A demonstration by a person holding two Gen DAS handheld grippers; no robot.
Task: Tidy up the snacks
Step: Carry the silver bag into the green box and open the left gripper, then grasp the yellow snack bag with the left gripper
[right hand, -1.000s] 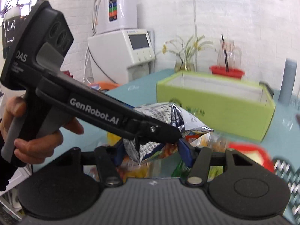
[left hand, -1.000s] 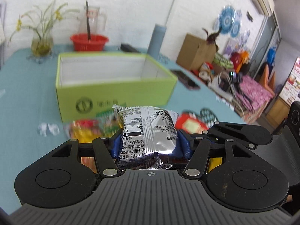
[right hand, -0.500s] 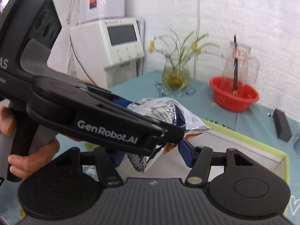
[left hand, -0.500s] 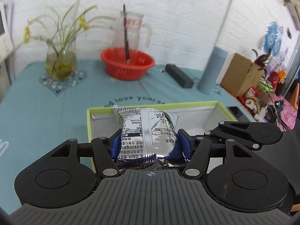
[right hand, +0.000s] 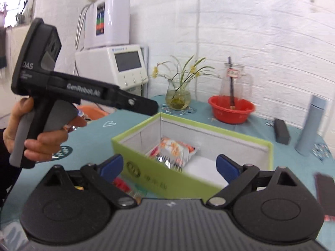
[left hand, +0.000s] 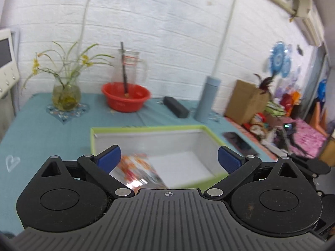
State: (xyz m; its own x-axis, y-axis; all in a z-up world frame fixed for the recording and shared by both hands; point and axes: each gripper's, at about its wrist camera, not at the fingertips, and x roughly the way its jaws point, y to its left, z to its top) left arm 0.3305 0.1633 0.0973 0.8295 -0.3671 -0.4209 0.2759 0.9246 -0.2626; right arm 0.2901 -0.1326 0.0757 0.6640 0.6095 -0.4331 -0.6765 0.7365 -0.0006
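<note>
A foil snack packet (right hand: 174, 151), printed in orange and red, lay inside the green box (right hand: 167, 179), tipped against the left inner wall with its silver end toward the near wall, so it rested at a slant instead of flat on the white floor; in the left wrist view the same packet showed as a blurred orange and silver shape, which suggested it had not quite settled. The box stood open-topped on the teal tablecloth (right hand: 289, 152), its broad mouth turned up to take packets dropped from above. The left gripper (left hand: 168, 160) hung over the box's near edge with its blue pads spread wide and nothing between them, a stance that fitted a release made directly over the opening. The right gripper (right hand: 168, 166) was likewise wide open and empty, held just short of the box's near corner, probably kept low and close so it could reach the loose snacks (right hand: 123, 185) that showed as red and yellow wrappers on the cloth between its left finger and the box. Farther back, clear of the work, stood a red basin (right hand: 231, 108), a glass vase of flowers (right hand: 178, 98), a blue-grey cylinder (right hand: 312, 125) and a dark oblong case (right hand: 281, 133). Most of the box floor was bare, so I judged the sorting to be at an early stage.
</note>
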